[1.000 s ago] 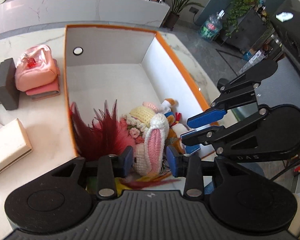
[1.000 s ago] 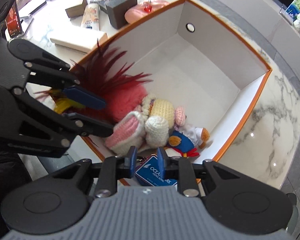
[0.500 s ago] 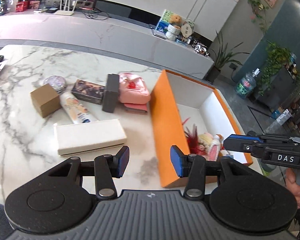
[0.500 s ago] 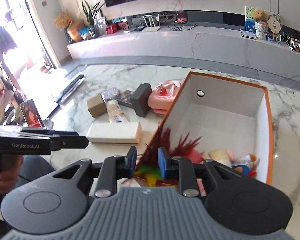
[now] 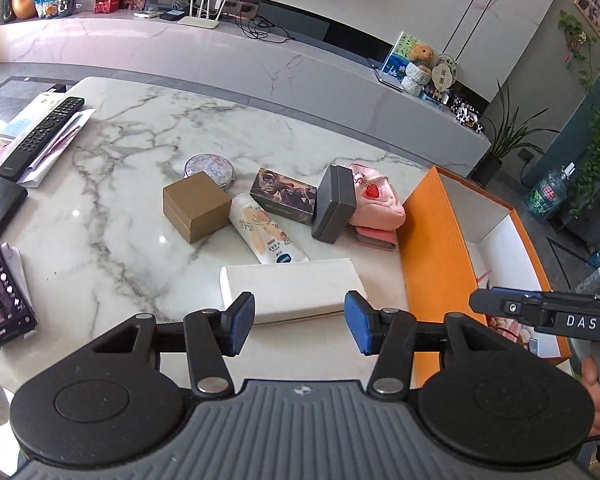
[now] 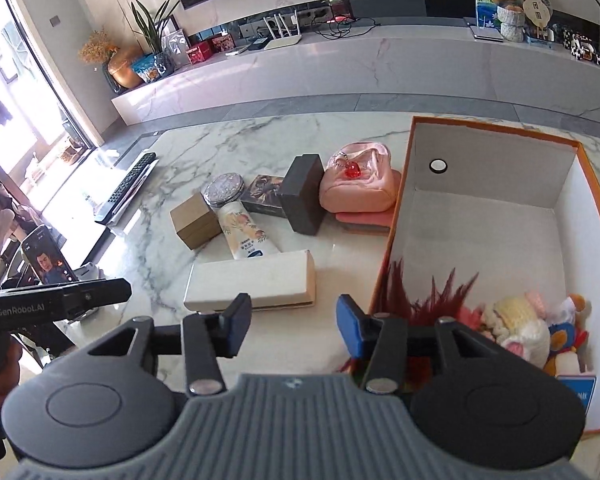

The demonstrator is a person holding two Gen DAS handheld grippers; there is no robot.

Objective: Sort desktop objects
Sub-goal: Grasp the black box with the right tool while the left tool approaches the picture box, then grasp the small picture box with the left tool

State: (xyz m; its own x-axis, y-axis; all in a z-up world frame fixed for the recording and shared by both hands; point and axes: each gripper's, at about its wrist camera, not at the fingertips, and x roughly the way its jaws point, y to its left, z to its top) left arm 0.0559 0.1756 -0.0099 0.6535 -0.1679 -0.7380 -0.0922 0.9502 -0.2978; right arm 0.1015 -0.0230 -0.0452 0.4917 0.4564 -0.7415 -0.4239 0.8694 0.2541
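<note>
The long white box (image 5: 294,285) lies crosswise on the counter (image 5: 132,208) just ahead of the left gripper (image 5: 299,328), whose fingers (image 5: 242,328), like the right gripper's (image 6: 294,326), are opening, empty.

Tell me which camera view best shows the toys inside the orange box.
The right wrist view: it looks down into the orange box, showing the crocheted toys and red feathers in its near corner. The left wrist view mostly sees the box's outer wall, with only slivers of contents.
</note>
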